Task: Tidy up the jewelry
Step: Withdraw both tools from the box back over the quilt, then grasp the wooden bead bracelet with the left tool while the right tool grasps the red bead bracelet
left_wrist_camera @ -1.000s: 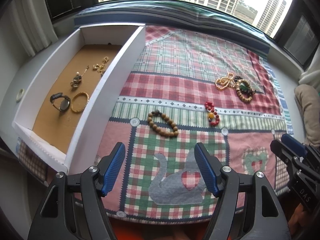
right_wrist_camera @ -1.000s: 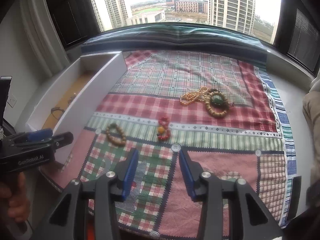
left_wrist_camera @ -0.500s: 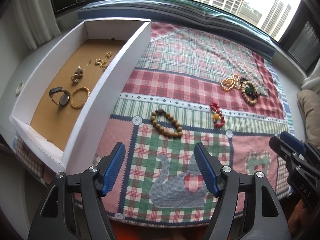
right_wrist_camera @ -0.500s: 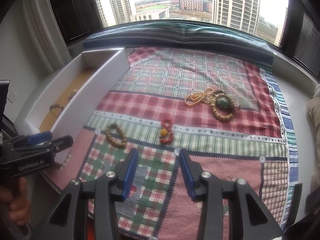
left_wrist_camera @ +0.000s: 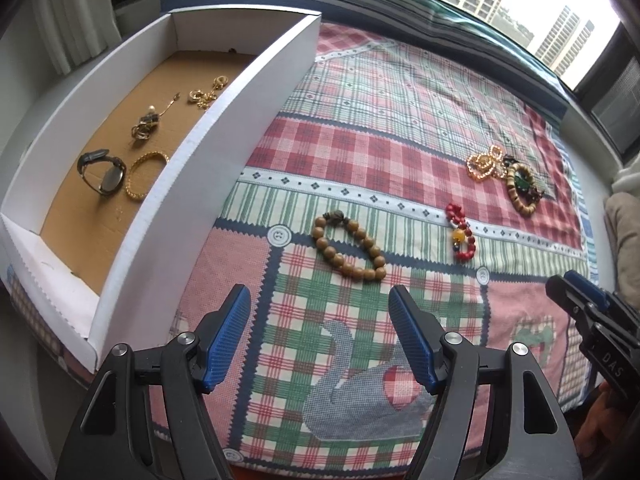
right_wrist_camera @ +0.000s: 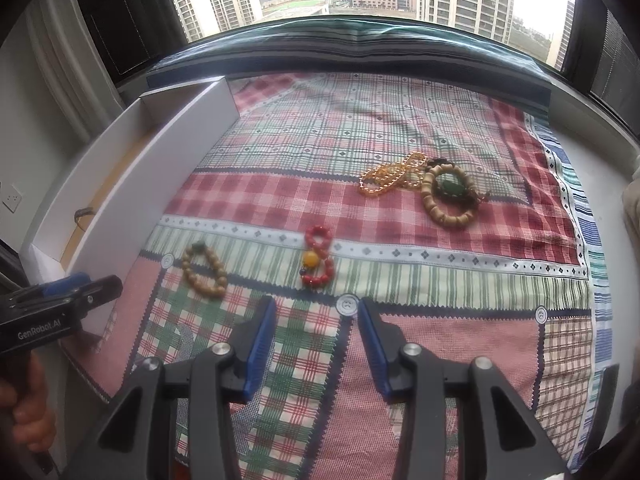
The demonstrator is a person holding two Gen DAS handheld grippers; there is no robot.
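A brown wooden bead bracelet (left_wrist_camera: 349,249) lies on the patchwork cloth just ahead of my open, empty left gripper (left_wrist_camera: 320,304); it also shows in the right wrist view (right_wrist_camera: 204,269). A red bead bracelet with a yellow bead (left_wrist_camera: 461,232) (right_wrist_camera: 318,258) lies just ahead of my open, empty right gripper (right_wrist_camera: 316,312). Farther right lie a gold bead strand (left_wrist_camera: 484,162) (right_wrist_camera: 392,176) and a pale wooden bracelet around a green stone (left_wrist_camera: 520,189) (right_wrist_camera: 450,196). The white box (left_wrist_camera: 224,128) at the left holds a watch (left_wrist_camera: 102,172), a gold bangle (left_wrist_camera: 144,174) and small gold pieces (left_wrist_camera: 204,94).
The patchwork cloth (right_wrist_camera: 360,128) covers the surface up to a dark window ledge (right_wrist_camera: 360,48). The box's tall white wall (right_wrist_camera: 160,184) stands between the cloth and the box floor. A pale cushion (left_wrist_camera: 624,232) lies at the far right edge.
Both grippers have moved forward and lower toward the cloth; the bracelets appear closer. Both stay open. No jewelry has moved.
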